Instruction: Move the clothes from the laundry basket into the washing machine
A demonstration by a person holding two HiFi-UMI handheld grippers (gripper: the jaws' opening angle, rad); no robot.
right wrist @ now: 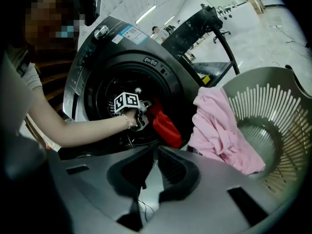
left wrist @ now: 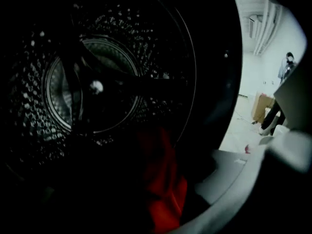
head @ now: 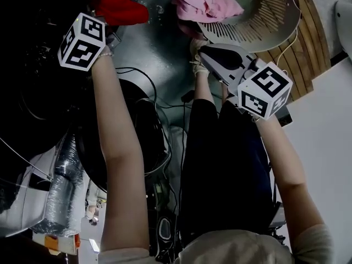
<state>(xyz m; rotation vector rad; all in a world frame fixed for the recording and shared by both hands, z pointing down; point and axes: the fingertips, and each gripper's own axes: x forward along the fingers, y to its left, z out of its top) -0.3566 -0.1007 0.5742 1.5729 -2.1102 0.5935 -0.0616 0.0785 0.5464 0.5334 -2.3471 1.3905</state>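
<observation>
The red cloth [head: 122,10] hangs over the lower lip of the washing machine's [right wrist: 92,57] door opening, half inside the dark drum [left wrist: 92,87]. My left gripper [right wrist: 140,115] is at that opening, right beside the red cloth [right wrist: 165,126]. In the left gripper view its jaws are lost in shadow but seem apart, with the red cloth [left wrist: 163,194] showing wide below. A pink cloth [right wrist: 219,130] drapes over the rim of the grey slatted laundry basket [right wrist: 282,111]. My right gripper [right wrist: 156,147] hovers short of the basket [head: 264,26], shut and holding nothing.
The person's leg in dark trousers [head: 220,147] stands between the arms. Cables and a ribbed hose [head: 60,180] lie below the machine. Wooden boards [head: 308,48] run beside the basket. A cardboard box [left wrist: 263,106] and a distant person [left wrist: 287,65] show beyond the door.
</observation>
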